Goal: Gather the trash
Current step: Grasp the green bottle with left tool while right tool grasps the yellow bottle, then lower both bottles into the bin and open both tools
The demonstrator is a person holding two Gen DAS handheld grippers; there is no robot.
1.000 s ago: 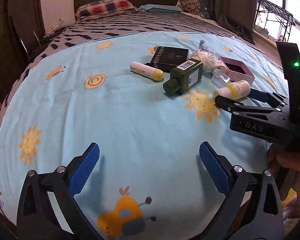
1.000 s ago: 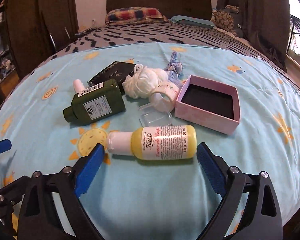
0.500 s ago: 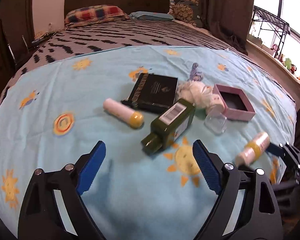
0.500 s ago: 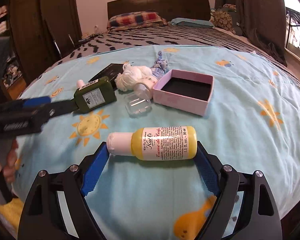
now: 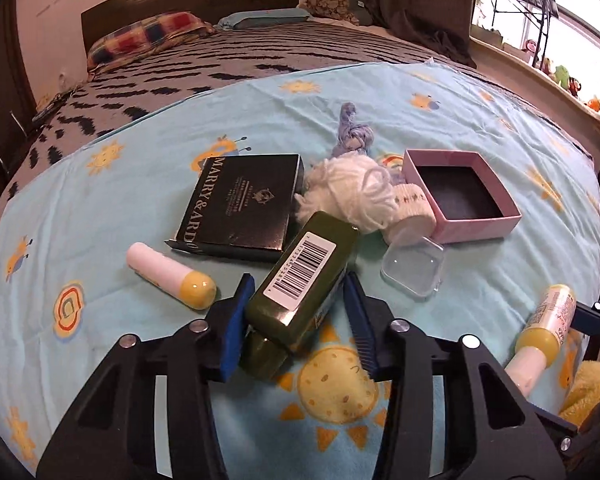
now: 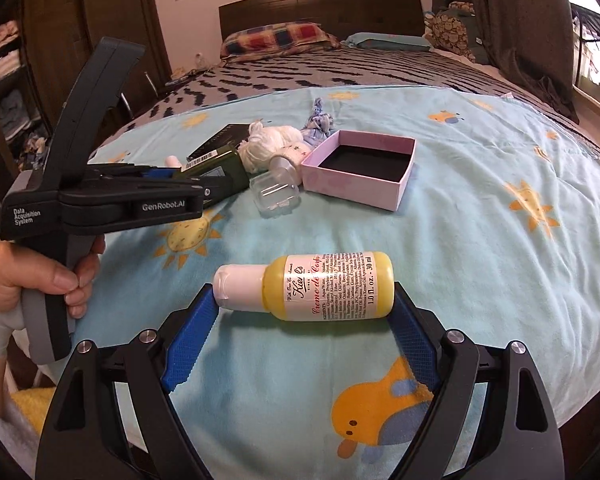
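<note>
My left gripper (image 5: 298,322) is shut on a dark green bottle (image 5: 300,296) with a barcode label, pinched near its cap end. In the right wrist view the same gripper (image 6: 204,186) holds that bottle (image 6: 224,168). My right gripper (image 6: 304,328) is shut on a yellow bottle (image 6: 316,284) with a white cap, held endwise between the blue pads and lifted above the sheet. That bottle also shows at the right edge of the left wrist view (image 5: 544,328).
On the light blue sheet lie a black box (image 5: 244,204), a pink-and-yellow tube (image 5: 170,276), white yarn (image 5: 352,196), a clear plastic case (image 5: 414,270), an open pink box (image 5: 462,196) and a blue knotted cloth (image 5: 352,132). Pillows and headboard are behind.
My left gripper moved forward to the green bottle and closed on it. My right gripper closed on the yellow bottle and lifted it.
</note>
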